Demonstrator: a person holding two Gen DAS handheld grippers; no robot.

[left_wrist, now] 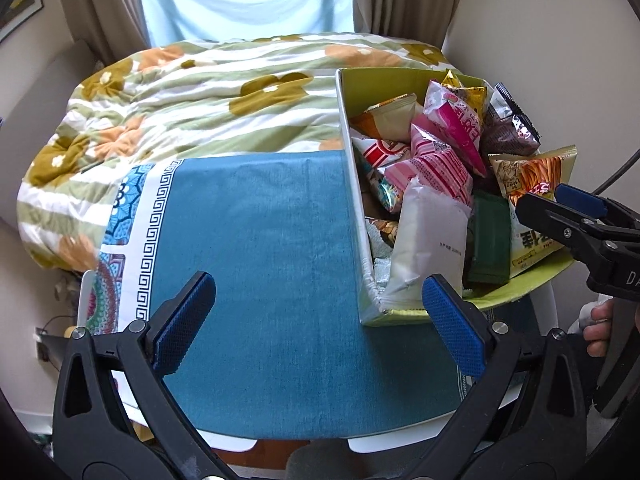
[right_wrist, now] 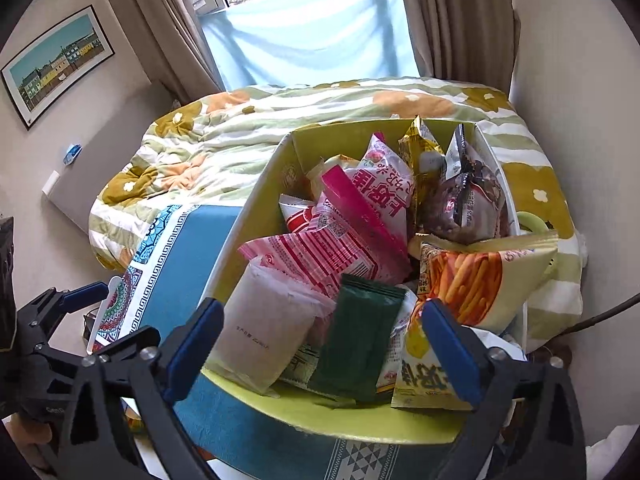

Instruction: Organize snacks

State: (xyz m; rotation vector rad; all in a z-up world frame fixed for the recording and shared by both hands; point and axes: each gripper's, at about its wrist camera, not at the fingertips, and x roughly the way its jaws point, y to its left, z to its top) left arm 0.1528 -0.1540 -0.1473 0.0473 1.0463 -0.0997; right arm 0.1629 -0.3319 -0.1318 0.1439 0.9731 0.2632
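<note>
Blue cloth (left_wrist: pixel 260 236) fills the middle of the left wrist view, spread flat over a white table (left_wrist: pixel 362 446) with a patterned border along its left edge, and the left gripper (left_wrist: pixel 320 312) hangs over it with its blue-padded jaws spread wide and nothing between them. Just off its right pad sits the lime-green box (left_wrist: pixel 344 128), heaped with snack packets, white side wall running straight up the frame. Over to the right wrist view, and the right gripper (right_wrist: pixel 324 344) is poised above the near end of that same box (right_wrist: pixel 352 420), jaws parted wide as well, pressing on nothing. Between and beyond its pads you can see a dark green packet (right_wrist: pixel 360 340) standing on end, a pale whitish pouch (right_wrist: pixel 264 336) leaning beside it on the left, and a yellow bag printed with orange sticks (right_wrist: pixel 476 284) on the right. Further back, pink-and-white striped wrappers (right_wrist: pixel 320 248) pile against a magenta packet (right_wrist: pixel 384 188), with a brownish-purple bag (right_wrist: pixel 472 200) and a gold one (right_wrist: pixel 424 148) propped at the far end. Every snack in sight lies inside the box. Behind the table, a floral duvet (left_wrist: pixel 192 92) in green, ochre and peach covers a bed, and a framed picture (right_wrist: pixel 56 64) hangs on the wall to the left.
</note>
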